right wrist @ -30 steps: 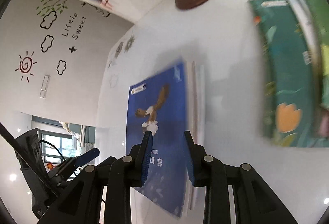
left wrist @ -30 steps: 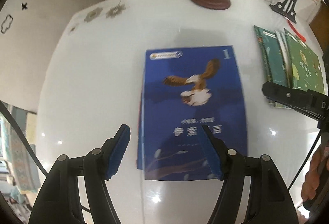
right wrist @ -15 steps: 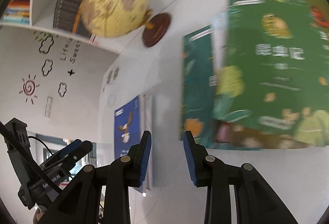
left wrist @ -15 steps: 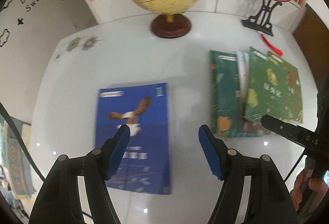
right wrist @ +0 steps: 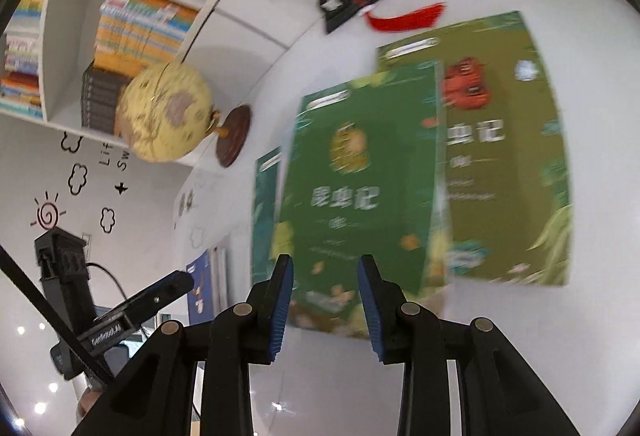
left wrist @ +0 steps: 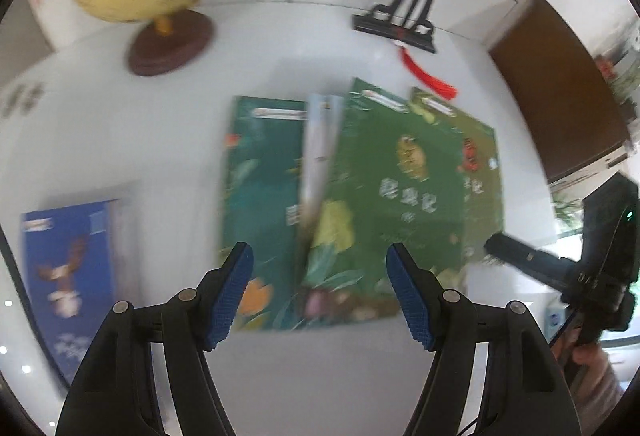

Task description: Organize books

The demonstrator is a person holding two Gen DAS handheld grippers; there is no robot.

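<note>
1. Books: the fanned green books (left wrist: 360,195) lie flat on the white bench (left wrist: 320,376), dead ahead of both tools, long axes running away from them.
2. Left hand-held gripper (left wrist: 320,296) gapes wide, empty; right hand-held gripper (right wrist: 325,302) is parted, empty, nearer the top green cover.
3. Motion blur hides how many overlap; the blue book (left wrist: 68,276) lies apart, left.

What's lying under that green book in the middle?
The green book overlaps a teal book on its left and an olive book on its right. A pale book peeks between; its cover is hidden.
</note>
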